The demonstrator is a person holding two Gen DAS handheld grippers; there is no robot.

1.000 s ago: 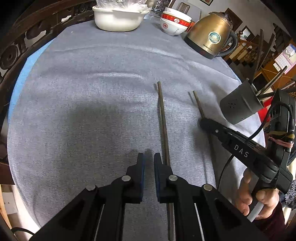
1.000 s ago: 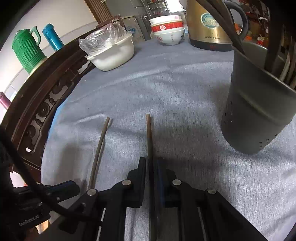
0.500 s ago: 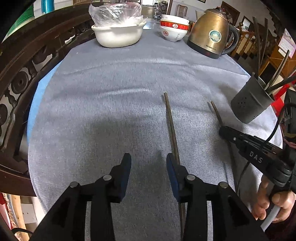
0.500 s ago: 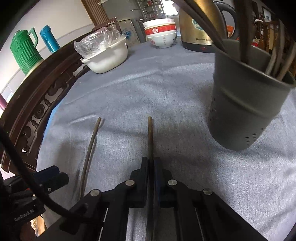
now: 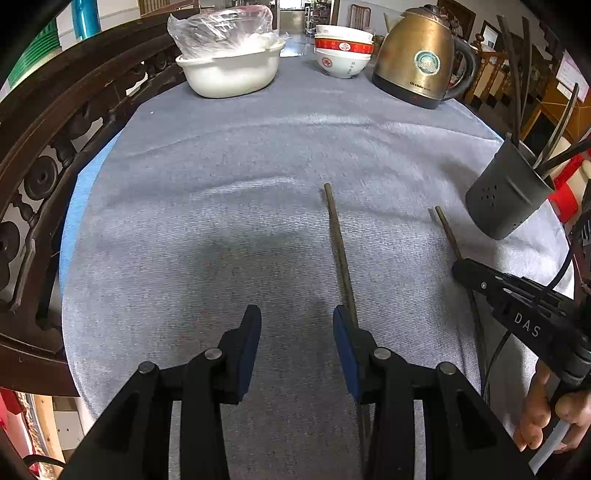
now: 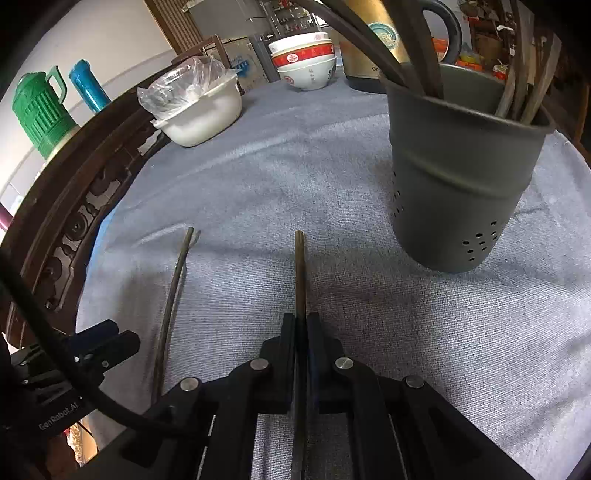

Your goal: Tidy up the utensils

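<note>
Far-left corner of the table (image 5: 229, 155): white tub (image 5: 231, 72) with a plastic bag (image 5: 221, 31) in it; stacked red-and-white bowls (image 5: 343, 53) at the far edge, gold kettle (image 5: 417, 61) just right of them. Grey cloth (image 6: 314, 177) covers the whole top. Left gripper (image 5: 297, 328) sits over the near edge, jaws apart, nothing between the pads; bare cloth in the gap. Left chopstick (image 5: 341, 254) lies flat on the cloth, running from mid-table toward the near edge; it passes along the outer side of the left gripper's right finger (image 5: 349, 347), outside the gap; can't tell if it touches. Right gripper (image 6: 302, 325) is clamped shut on the right chopstick (image 6: 300, 273), which sticks out forward from between the pads, roughly parallel to the left one; can't tell if its tip is off the cloth. A hand (image 5: 550, 417) holds that gripper's handle at the near-right edge. Dark grey perforated holder (image 6: 458, 177) stands near the right edge, beyond and to the right of the held chopstick, apart from it, several dark utensils (image 6: 417, 55) already standing inside.
</note>
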